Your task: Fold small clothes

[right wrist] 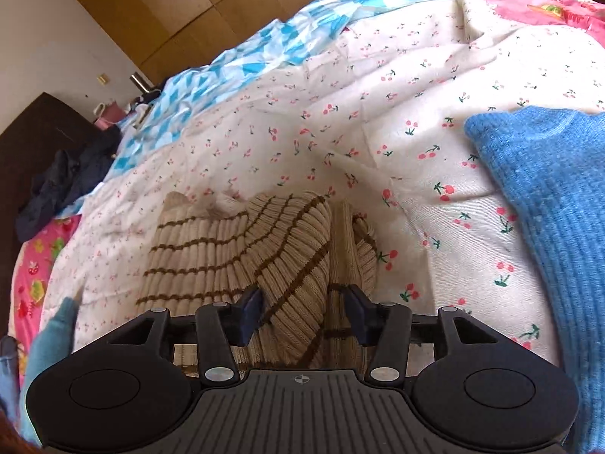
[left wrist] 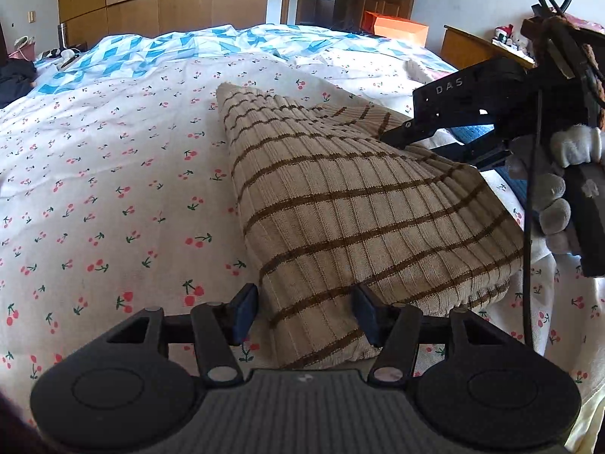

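Note:
A beige ribbed knit garment with brown stripes [left wrist: 340, 208] [right wrist: 287, 242] lies folded on the cherry-print bed sheet [left wrist: 113, 170] [right wrist: 416, 113]. My left gripper [left wrist: 306, 314] straddles its near corner. The jaws stand apart and the left pad is clear of the cloth, so it is open. My right gripper [right wrist: 305, 314] has a bunched fold of the same garment between its pads without pinching it, and it is open. In the left wrist view the right gripper [left wrist: 397, 143] reaches over the garment's far right edge, held by a gloved hand [left wrist: 559, 189].
A blue knit garment [right wrist: 548, 208] lies on the sheet to the right of the beige one. A teal cloth [right wrist: 53, 333] shows at the lower left. Dark clothes [right wrist: 64, 185] sit by the bed's far side. A blue patterned quilt [left wrist: 189, 45] covers the far end of the bed.

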`<state>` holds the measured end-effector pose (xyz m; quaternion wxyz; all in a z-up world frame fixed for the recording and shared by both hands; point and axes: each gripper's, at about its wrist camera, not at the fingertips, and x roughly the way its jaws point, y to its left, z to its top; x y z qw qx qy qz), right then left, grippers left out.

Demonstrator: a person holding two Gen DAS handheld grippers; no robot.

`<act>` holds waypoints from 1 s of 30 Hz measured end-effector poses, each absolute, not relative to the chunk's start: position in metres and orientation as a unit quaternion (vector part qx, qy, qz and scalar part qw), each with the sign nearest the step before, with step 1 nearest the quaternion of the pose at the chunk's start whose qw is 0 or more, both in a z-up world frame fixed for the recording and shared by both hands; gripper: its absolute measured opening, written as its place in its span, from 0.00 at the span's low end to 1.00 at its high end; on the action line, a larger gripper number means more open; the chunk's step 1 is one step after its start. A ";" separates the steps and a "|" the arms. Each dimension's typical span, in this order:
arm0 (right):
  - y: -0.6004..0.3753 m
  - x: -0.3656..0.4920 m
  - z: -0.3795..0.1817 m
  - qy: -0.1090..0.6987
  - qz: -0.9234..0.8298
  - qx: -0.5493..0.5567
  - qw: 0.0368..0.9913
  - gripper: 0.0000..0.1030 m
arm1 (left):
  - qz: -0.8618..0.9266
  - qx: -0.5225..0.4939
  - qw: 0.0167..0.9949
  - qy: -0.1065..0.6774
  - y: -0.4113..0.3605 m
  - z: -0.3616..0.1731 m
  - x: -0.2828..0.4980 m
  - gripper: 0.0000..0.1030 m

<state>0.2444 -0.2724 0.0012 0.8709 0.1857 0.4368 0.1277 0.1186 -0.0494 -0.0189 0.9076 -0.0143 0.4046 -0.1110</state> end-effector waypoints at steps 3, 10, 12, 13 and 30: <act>-0.287 0.228 0.008 0.405 0.124 0.218 0.879 0.12 | -0.109 -0.020 0.911 0.398 -0.046 -0.014 0.120 0.59; -0.312 0.199 -0.016 0.375 0.073 0.273 0.883 0.09 | -0.089 -0.040 0.921 0.376 -0.037 -0.010 0.128 0.61; -0.307 0.203 -0.018 0.381 0.068 0.259 0.885 0.09 | -0.086 -0.046 0.917 0.387 -0.037 -0.014 0.132 0.63; -0.305 0.206 -0.017 0.382 0.069 0.253 0.886 0.09 | -0.086 -0.047 0.913 0.395 -0.037 -0.016 0.134 0.63; -0.269 0.196 0.049 0.337 0.078 0.118 0.931 0.30 | -0.081 -0.095 0.897 0.425 -0.004 -0.016 0.100 0.63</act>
